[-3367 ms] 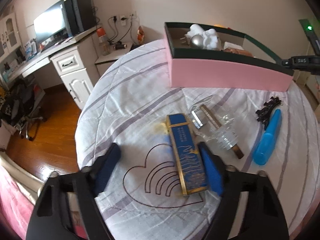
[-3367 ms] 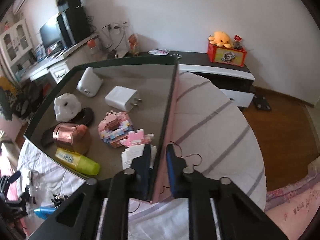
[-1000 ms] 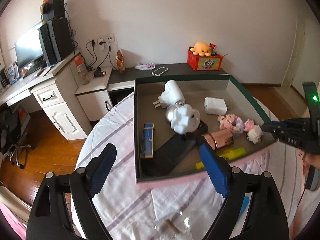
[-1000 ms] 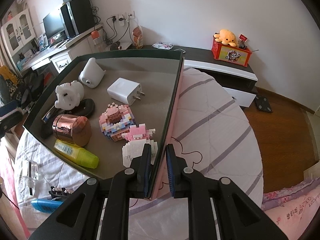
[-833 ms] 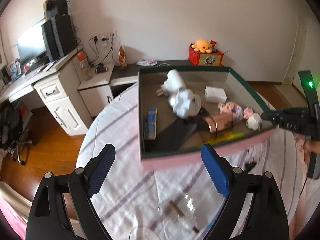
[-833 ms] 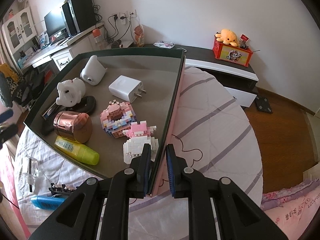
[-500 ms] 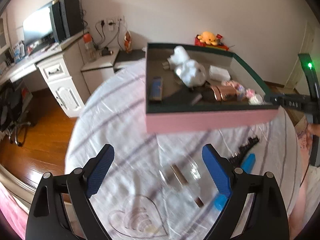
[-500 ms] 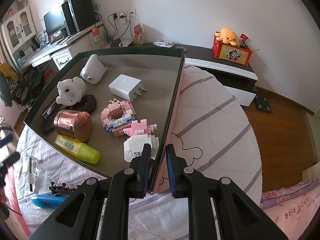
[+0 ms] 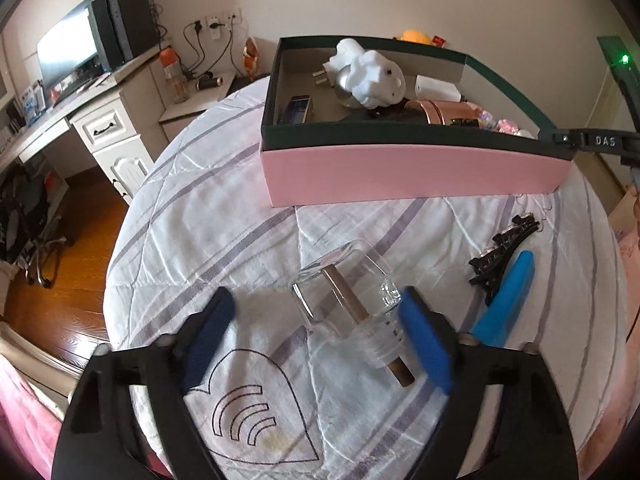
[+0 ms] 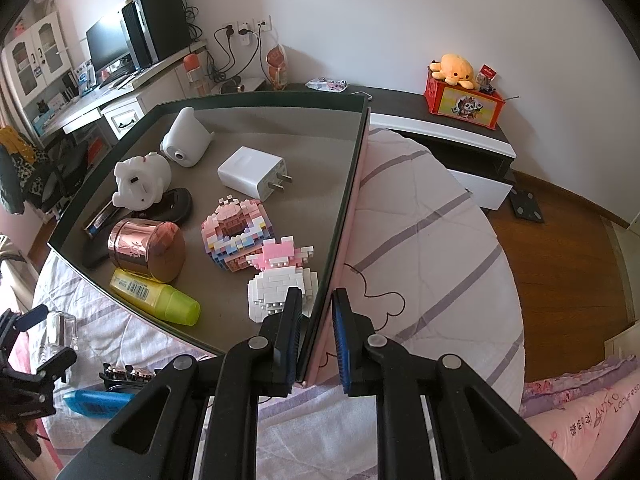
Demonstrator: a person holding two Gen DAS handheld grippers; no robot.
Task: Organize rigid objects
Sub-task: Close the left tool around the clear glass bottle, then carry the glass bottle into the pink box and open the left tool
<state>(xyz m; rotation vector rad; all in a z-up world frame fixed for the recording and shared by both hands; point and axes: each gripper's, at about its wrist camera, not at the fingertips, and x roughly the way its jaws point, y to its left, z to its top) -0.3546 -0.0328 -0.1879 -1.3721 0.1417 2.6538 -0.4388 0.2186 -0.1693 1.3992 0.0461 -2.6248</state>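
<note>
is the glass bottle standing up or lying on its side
On its side. The glass bottle lies on the quilt, its neck pointing toward the camera, between the left gripper's open pads.

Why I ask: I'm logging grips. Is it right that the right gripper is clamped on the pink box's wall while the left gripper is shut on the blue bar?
Not quite. The left gripper is open around the clear glass bottle; its jaws have just been closing. The blue bar lies apart, as the left wrist view shows. The right gripper does clamp the pink box.
</note>
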